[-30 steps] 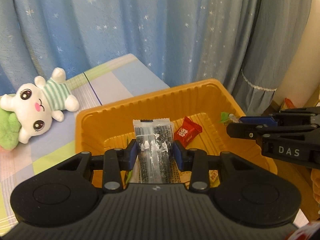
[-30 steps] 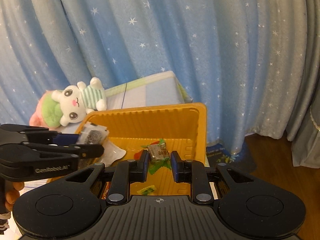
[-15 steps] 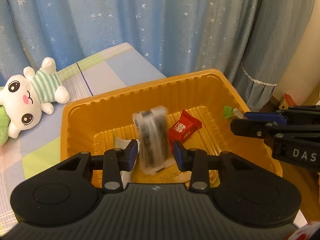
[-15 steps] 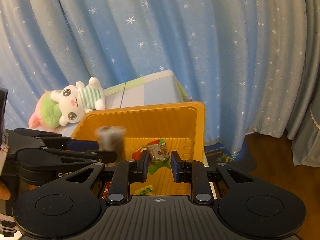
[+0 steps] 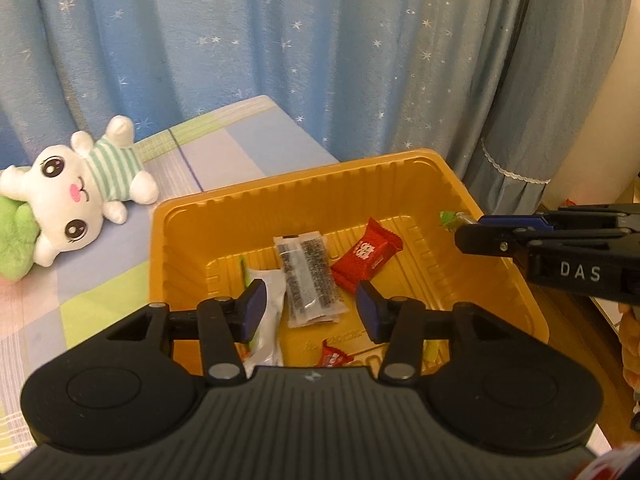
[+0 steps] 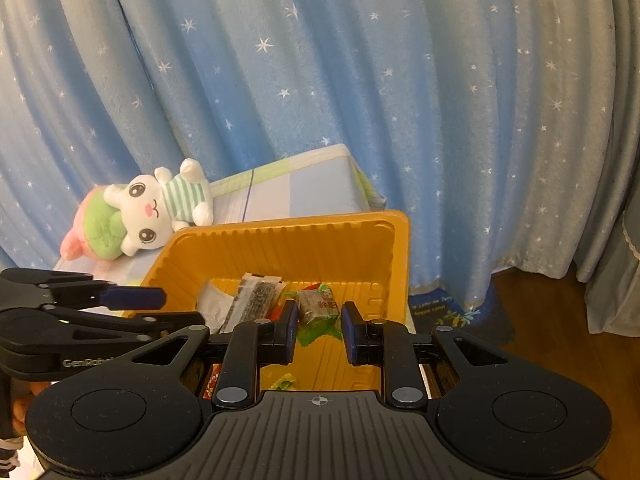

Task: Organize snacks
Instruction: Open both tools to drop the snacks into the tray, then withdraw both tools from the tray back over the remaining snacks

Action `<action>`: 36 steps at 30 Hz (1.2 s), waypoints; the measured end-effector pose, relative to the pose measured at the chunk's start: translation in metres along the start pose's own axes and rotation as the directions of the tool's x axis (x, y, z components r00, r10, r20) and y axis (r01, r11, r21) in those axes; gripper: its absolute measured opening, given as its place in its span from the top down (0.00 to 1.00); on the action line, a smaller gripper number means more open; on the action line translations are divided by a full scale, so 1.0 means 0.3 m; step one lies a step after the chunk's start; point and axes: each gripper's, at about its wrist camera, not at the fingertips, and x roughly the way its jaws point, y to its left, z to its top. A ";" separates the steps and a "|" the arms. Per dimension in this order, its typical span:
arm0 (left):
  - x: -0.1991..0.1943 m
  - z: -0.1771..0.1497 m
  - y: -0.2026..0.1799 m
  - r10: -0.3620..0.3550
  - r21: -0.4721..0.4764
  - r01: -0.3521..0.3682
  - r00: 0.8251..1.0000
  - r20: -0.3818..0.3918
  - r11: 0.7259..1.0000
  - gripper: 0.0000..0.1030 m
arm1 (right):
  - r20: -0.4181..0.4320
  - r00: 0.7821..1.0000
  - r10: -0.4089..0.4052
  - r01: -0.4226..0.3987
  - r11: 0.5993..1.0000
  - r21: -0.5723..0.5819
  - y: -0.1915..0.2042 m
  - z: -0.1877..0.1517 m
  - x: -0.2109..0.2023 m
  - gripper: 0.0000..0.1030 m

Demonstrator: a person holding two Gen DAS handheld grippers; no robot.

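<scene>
Two hand-held grippers hover over an orange tray [image 5: 208, 216] of snacks that sits on a surface under a checked pastel cloth [image 5: 100, 280]. The left hand-held gripper [image 5: 310, 308] has its jaws opening, with nothing pressed between the blue pads; beyond them, lower down, a clear packet of dark seaweed-like snack [image 5: 310, 280] lies flat on the tray floor. Just to its left lies a white wrapper [image 5: 268, 312], and to its right a red wrapped sweet [image 5: 366, 254]; a smaller red piece [image 5: 334, 357] lies nearer the camera. The right hand-held gripper [image 6: 319, 332] is clamped on a brown sweet in a green wrapper [image 6: 318, 306], held above the tray near its right wall; in the left wrist view the same wrapper's green tip shows at that gripper's fingertips. A white plush rabbit [image 5: 84, 192] in a striped green top lies on the cloth to the left of the tray, well apart from both tools, resting against a green plush [image 5: 14, 240]. A blue curtain with small white stars [image 6: 320, 80] hangs behind everything.
</scene>
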 end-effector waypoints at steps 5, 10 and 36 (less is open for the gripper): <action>-0.030 -0.008 0.036 0.016 -0.025 -0.016 1.000 0.007 1.000 0.55 | 0.001 1.000 0.006 -0.006 1.000 0.002 0.011 0.008 0.005 0.77; -0.058 -0.016 0.059 0.034 -0.039 -0.034 0.999 0.015 0.999 0.47 | -0.001 1.000 0.012 -0.012 1.000 0.011 0.023 0.021 0.015 0.67; -0.339 -0.212 0.037 0.007 -0.125 -0.001 0.999 0.048 0.992 0.21 | 0.068 0.997 0.025 -0.031 0.995 0.093 0.046 -0.133 -0.264 0.23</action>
